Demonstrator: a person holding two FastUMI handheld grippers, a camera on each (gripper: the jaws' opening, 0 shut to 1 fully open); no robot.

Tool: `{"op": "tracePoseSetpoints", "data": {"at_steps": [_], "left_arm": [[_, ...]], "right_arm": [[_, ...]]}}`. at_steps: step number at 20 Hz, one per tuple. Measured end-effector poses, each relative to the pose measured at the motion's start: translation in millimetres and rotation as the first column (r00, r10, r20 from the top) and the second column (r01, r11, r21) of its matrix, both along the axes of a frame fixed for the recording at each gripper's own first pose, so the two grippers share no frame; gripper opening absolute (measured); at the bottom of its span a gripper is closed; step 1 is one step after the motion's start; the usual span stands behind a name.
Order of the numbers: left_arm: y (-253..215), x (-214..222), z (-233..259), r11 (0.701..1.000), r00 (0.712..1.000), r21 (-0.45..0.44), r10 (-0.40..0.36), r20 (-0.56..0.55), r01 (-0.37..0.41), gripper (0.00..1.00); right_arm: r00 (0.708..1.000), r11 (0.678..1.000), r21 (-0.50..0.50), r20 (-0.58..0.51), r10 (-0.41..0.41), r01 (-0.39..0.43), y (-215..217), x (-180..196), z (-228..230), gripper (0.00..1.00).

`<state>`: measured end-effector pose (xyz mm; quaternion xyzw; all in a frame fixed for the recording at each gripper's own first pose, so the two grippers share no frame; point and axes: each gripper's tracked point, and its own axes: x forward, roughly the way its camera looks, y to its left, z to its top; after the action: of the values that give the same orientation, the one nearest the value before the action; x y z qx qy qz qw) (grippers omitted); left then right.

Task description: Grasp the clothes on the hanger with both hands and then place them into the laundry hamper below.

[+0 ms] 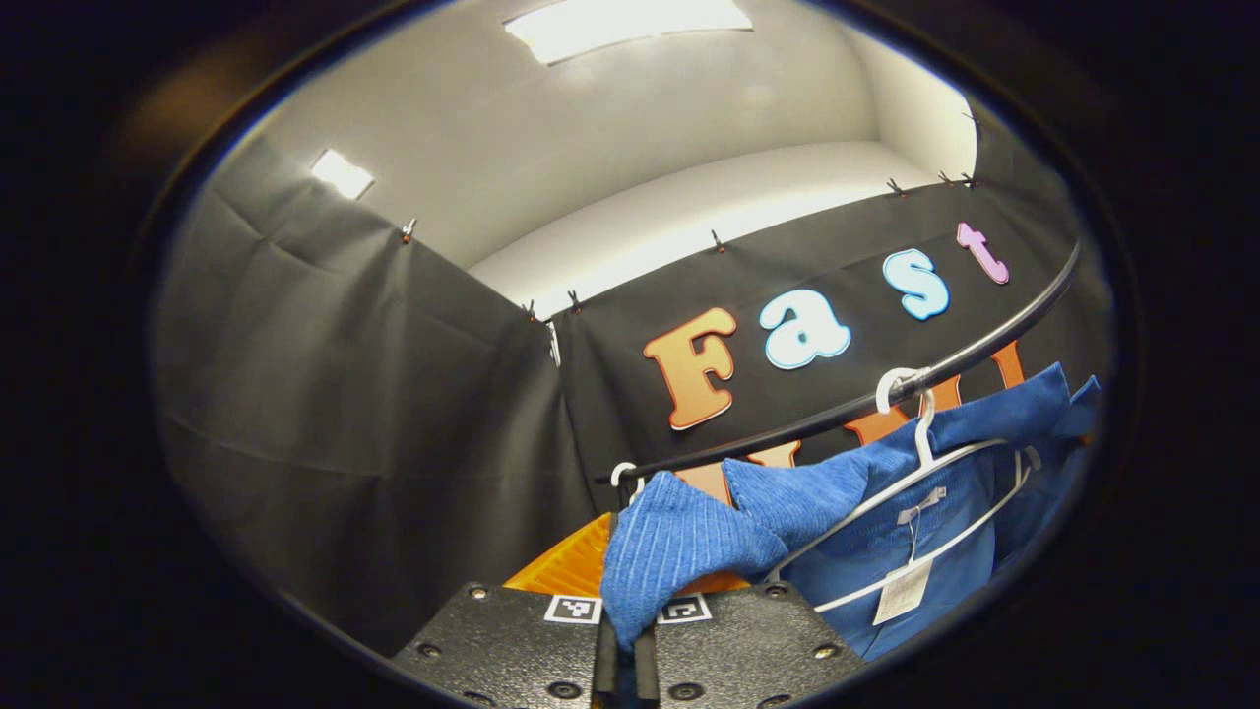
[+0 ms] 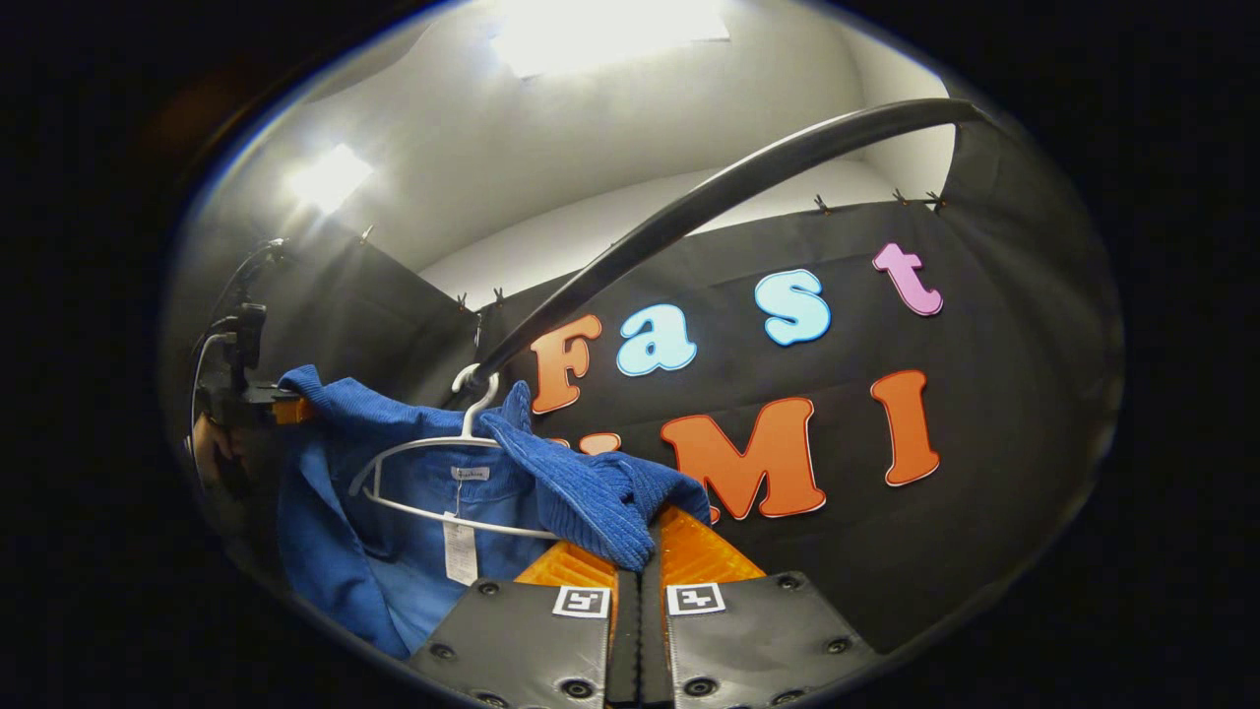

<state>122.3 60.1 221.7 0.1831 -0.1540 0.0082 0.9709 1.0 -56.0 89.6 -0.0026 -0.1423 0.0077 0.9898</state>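
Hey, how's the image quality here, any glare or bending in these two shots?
Left gripper view: ceiling light blown out, rail bowed by fisheye, blue garment sharp. Right gripper view: stronger glare overhead, rail curved heavily, far gripper dim and soft.

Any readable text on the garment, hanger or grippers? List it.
Neck label on blue garment: too small to read.
Paper tag hanging below it: blurred, unreadable.
Square markers on left gripper and right gripper: black-and-white patterns, no words.
White hanger: no text visible.
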Motion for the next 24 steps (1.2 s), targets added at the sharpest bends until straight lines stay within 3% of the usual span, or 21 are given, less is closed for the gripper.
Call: {"op": "tracePoseSetpoints", "data": {"at_steps": [3,7,10,18,24], "left_arm": [[6.1,16.7,-0.7,0.996,0.996,-0.050,-0.073,-0.046,0.071,0.07],[39.2,41.8,-24.0,0.992,0.990,-0.091,-0.093,-0.106,0.083,0.07],[43.5,55.3,-43.7,0.976,0.977,-0.156,-0.173,-0.123,0.153,0.07],[59.7,105.4,-131.3,0.927,0.941,-0.345,-0.239,-0.238,0.149,0.06],[65.3,97.0,-161.0,0.895,0.944,-0.426,-0.243,-0.225,0.129,0.04]], "right_arm": [[1.000,1.000,0.006,-0.010,-0.003,0.003,-0.9,-3.5,-1.5,0.08],[1.000,1.000,0.013,-0.021,-0.010,0.010,-8.5,-0.7,-3.5,0.08],[0.999,1.000,0.015,-0.032,-0.021,0.022,-10.1,0.4,-6.8,0.08],[0.998,1.000,-0.012,-0.057,-0.025,0.024,-5.2,7.1,-14.8,0.08],[0.997,0.998,-0.048,-0.070,-0.037,0.033,-0.1,9.1,-18.9,0.08]]}}
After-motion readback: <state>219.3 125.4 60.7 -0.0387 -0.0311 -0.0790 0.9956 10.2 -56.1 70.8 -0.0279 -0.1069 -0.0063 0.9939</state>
